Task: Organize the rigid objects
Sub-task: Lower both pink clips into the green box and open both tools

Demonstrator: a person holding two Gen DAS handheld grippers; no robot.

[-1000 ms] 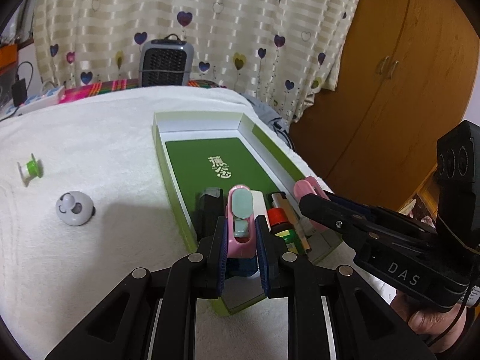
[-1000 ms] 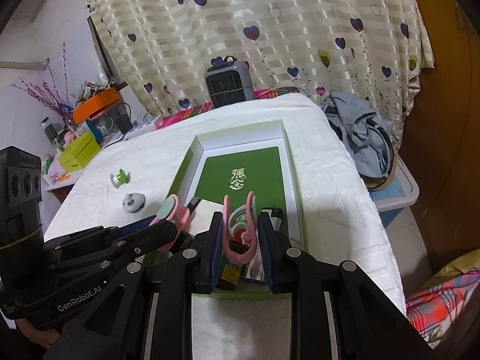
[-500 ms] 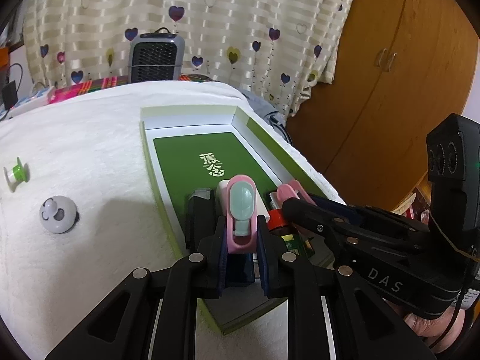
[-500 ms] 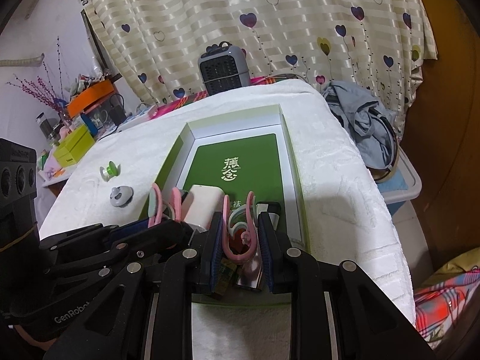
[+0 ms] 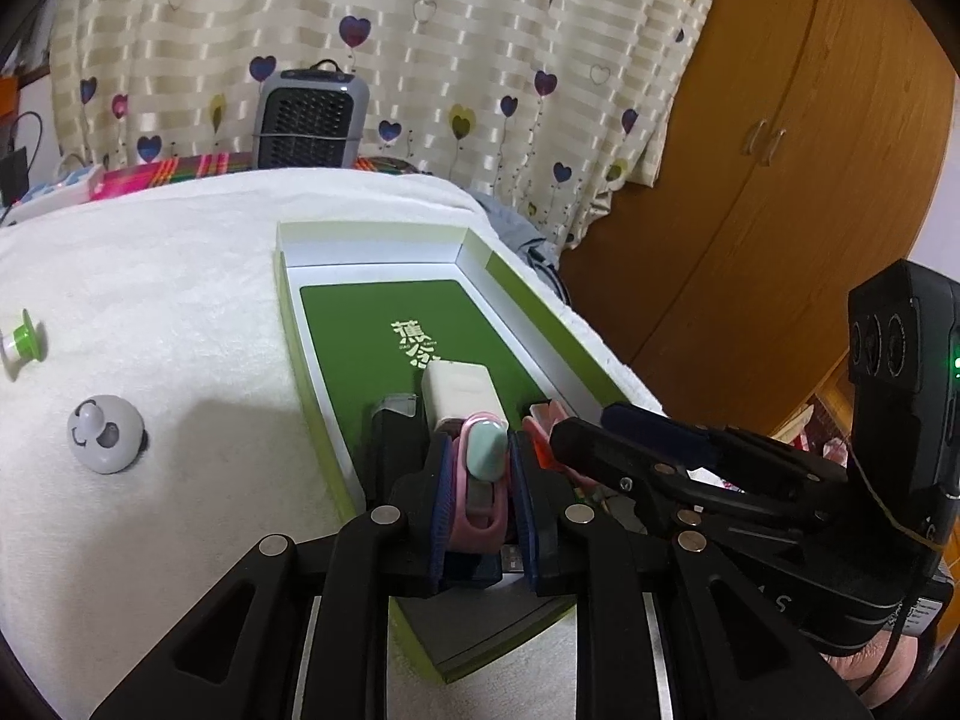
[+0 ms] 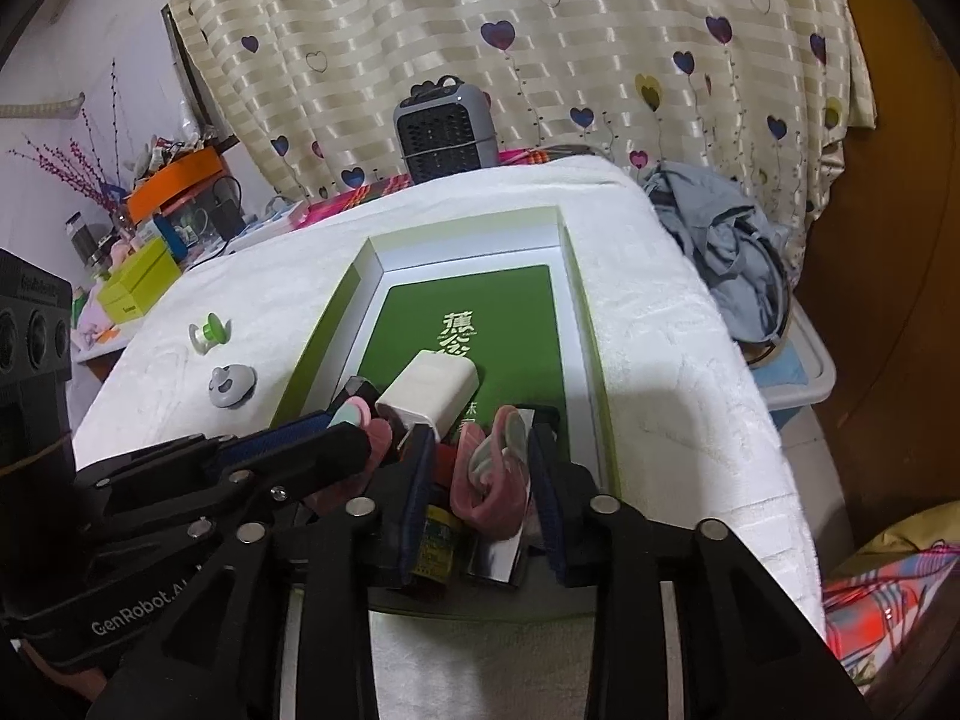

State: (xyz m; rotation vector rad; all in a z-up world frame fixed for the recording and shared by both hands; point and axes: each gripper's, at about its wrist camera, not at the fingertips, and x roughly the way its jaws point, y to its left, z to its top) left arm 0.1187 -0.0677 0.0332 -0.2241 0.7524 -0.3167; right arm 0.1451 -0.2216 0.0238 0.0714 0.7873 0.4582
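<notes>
Over the near end of the green box (image 5: 522, 300), both grippers pinch pink clips: left gripper (image 5: 480, 468) one pink clip (image 5: 483, 480), right gripper (image 6: 480, 468) another clip (image 6: 489, 480), apparently for dropping inside.

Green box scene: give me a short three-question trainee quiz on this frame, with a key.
1. True or false: both grippers are shut on pink clips.
2. Which sits outside the green box, on the white towel? A) white charger B) round gray toy C) small bottle
3. Fill in: the white charger lies on the box's ____ insert.

Key:
1. True: left gripper holds a pink clip; right gripper holds another.
2. B, the round gray toy; the white charger and small bottle are inside.
3. green
</notes>
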